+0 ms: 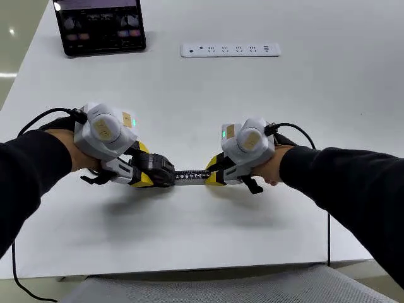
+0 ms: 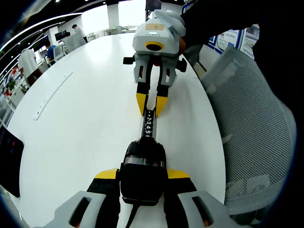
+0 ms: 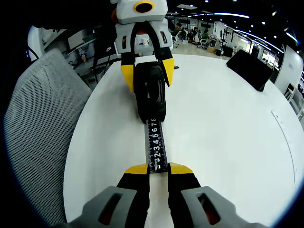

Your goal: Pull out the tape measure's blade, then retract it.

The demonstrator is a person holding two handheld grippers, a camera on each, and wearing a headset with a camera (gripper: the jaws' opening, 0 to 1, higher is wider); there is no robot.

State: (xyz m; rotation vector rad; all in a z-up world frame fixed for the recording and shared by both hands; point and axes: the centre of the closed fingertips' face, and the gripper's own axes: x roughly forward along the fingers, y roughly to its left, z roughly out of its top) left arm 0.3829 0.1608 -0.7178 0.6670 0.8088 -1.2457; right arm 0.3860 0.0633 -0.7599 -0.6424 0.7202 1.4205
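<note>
Looking down in the head view, the left gripper [image 1: 148, 172] was closed on the black tape measure case [image 1: 158, 170], low over the white table [image 1: 208, 95]; contact with the surface could not be confirmed. The right gripper [image 1: 213, 174] faced it near by, jaws pinched on the tip of the blade [image 1: 191, 175]. A short length of blade spanned the gap between the two. A power strip [image 1: 230, 49] and a tablet [image 1: 100, 25] lay at the far side, well apart from the work.

The left gripper view recorded the case seated between its own yellow-tipped jaws, with the numbered blade running straight ahead into the opposite gripper's jaws. A mesh chair [image 2: 247, 133] stood beside the table edge.

The right gripper view recorded both jaws shut on the blade's end. The printed scale ran from there to the case, held ahead in the other gripper.
</note>
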